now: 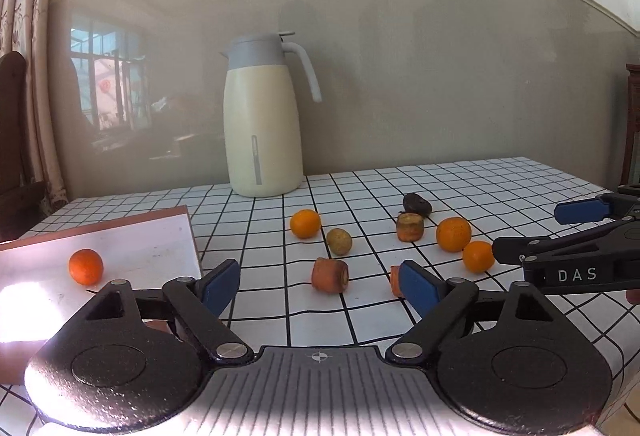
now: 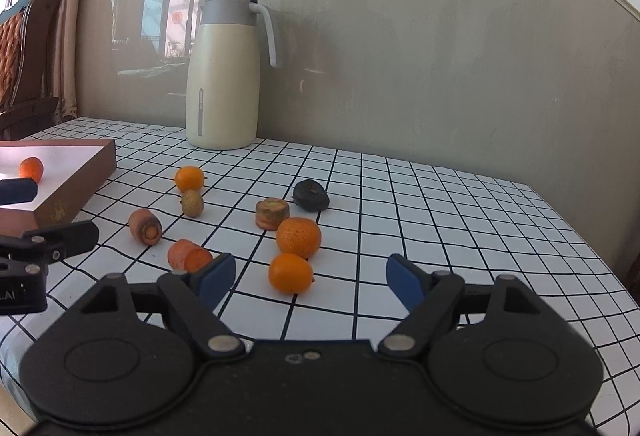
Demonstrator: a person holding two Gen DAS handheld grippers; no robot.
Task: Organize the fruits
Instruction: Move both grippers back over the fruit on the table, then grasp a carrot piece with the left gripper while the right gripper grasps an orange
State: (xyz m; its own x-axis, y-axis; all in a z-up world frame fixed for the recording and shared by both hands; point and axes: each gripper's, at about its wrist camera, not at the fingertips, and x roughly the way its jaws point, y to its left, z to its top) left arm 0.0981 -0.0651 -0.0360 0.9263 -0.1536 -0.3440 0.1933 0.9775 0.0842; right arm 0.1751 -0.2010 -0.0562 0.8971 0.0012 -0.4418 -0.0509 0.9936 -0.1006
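Three oranges lie loose on the checked tablecloth: a near one (image 2: 290, 273), a larger one (image 2: 298, 237) behind it, and a far left one (image 2: 189, 178). One orange (image 1: 85, 266) sits in the brown-walled white tray (image 1: 152, 236) on the left. A brown kiwi (image 2: 192, 202), three carrot chunks (image 2: 145, 226) (image 2: 189, 255) (image 2: 272, 213) and a dark fruit (image 2: 311, 195) lie among them. My left gripper (image 1: 320, 282) is open and empty, a carrot chunk (image 1: 330, 275) ahead of it. My right gripper (image 2: 308, 276) is open and empty, the near orange between its fingers.
A cream thermos jug (image 1: 262, 119) stands at the back of the table (image 2: 460, 236) against the wall. A wooden chair (image 2: 28, 47) stands at the far left. The table's right edge (image 2: 592, 236) lies to my right.
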